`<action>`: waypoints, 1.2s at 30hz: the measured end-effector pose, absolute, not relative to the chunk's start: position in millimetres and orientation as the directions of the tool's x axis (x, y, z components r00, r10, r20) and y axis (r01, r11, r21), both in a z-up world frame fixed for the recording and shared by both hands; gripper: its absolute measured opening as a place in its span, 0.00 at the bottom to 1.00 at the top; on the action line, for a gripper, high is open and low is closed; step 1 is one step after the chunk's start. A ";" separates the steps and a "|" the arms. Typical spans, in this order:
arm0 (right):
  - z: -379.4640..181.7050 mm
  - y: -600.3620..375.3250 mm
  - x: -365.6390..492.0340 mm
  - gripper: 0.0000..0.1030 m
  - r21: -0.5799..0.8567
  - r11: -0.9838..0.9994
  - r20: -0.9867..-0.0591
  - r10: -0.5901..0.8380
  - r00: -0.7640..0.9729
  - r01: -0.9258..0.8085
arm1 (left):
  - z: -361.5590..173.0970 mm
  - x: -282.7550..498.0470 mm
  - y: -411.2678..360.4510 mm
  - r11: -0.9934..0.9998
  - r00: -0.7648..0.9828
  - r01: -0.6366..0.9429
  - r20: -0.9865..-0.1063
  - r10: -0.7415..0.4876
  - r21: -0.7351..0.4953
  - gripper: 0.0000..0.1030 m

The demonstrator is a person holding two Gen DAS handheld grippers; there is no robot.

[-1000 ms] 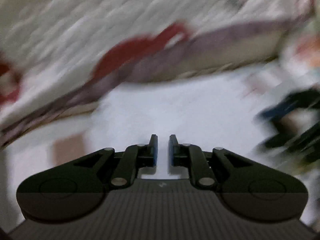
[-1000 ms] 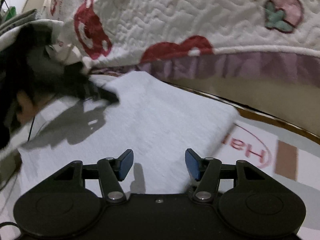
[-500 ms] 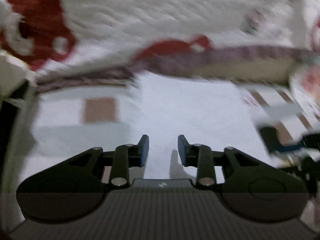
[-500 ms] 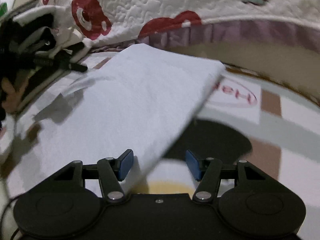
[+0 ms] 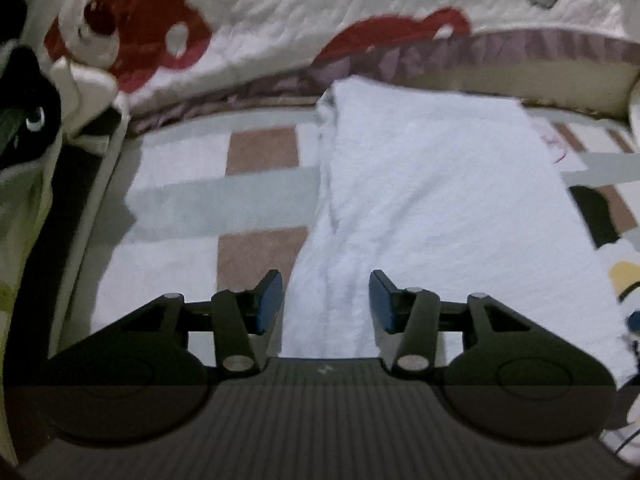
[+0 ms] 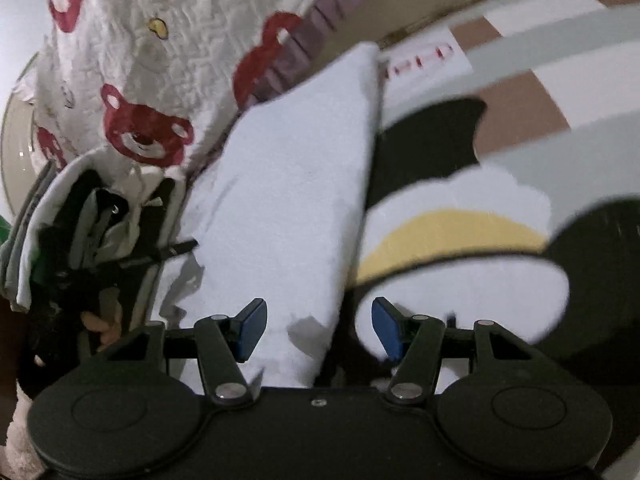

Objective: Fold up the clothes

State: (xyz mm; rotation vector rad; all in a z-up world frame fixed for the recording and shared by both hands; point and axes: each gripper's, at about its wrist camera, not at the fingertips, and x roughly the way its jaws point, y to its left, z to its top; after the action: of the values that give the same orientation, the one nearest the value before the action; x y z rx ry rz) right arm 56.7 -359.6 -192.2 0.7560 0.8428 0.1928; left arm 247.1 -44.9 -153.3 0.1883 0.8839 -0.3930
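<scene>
A folded white garment point(image 5: 432, 200) lies flat on a patterned mat point(image 5: 192, 196), its folded edge running down the left side. My left gripper point(image 5: 325, 300) hovers open over the garment's near left edge, nothing between its blue pads. In the right wrist view the same white garment point(image 6: 288, 184) stretches away toward the quilt. My right gripper point(image 6: 318, 328) is open above the garment's near right edge, and holds nothing. At the left of that view the other black gripper point(image 6: 132, 256) and a person's hand point(image 6: 104, 324) show.
A white quilt with red bears point(image 5: 248, 12) and a purple border point(image 5: 540, 46) hangs along the far side. The mat carries brown and grey blocks and a black, white and yellow cartoon print point(image 6: 460, 240). Dark bags or clothes point(image 6: 88, 216) sit at the left.
My left gripper went from shut to open and drew back to the garment's near left edge. The right gripper stayed open and swung right, so the mat's cartoon print fills its view.
</scene>
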 end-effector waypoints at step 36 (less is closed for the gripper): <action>-165.0 -324.0 72.7 0.16 0.735 0.677 -0.463 0.464 0.755 0.035 | -132.2 116.0 -84.3 0.521 0.460 0.852 -0.536 -0.708 0.044 0.63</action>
State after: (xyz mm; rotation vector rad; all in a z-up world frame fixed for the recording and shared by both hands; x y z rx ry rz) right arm 72.7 -324.0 -165.0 0.8033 0.6864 0.2631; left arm 116.0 -84.3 -132.2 0.3274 0.4936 -0.9808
